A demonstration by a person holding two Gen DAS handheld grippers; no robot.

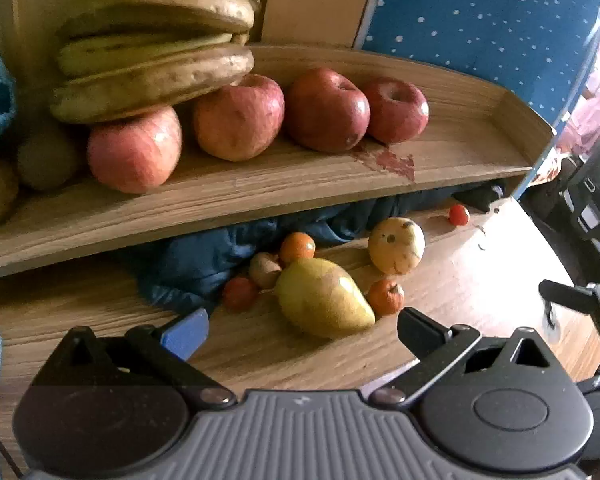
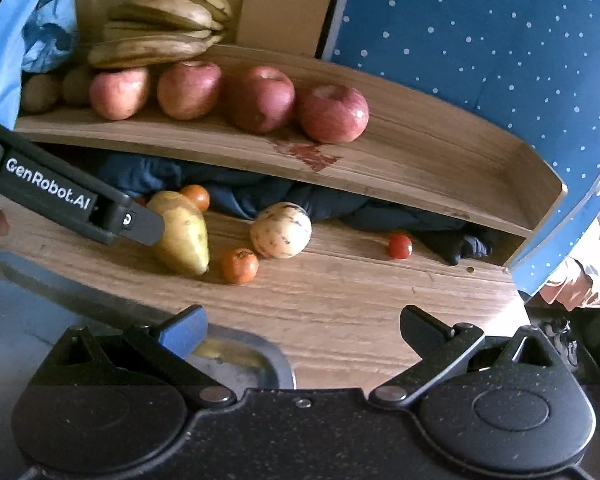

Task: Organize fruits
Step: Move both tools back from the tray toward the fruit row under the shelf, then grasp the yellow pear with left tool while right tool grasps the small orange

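Observation:
On the wooden table lies a yellow-green pear (image 1: 324,300) (image 2: 182,236), just ahead of my left gripper (image 1: 302,333). That gripper is open, its jaws wide apart on either side of the pear's near end. Around the pear lie a pale round fruit (image 1: 396,245) (image 2: 281,231), small orange fruits (image 1: 385,296) (image 2: 239,265), a kiwi (image 1: 264,269) and a red cherry tomato (image 1: 459,215) (image 2: 399,246). My right gripper (image 2: 304,328) hangs open and empty over the table's front, above a metal tray (image 2: 240,356). In the right wrist view, a left finger (image 2: 140,224) reaches the pear's left side.
A raised wooden shelf (image 1: 460,152) (image 2: 440,160) carries several red apples (image 1: 326,110) (image 2: 334,114), bananas (image 1: 156,76) (image 2: 156,46) and kiwis (image 2: 40,92) at the left. Dark blue cloth (image 1: 204,256) is bunched under the shelf. A blue dotted panel (image 2: 480,40) stands behind.

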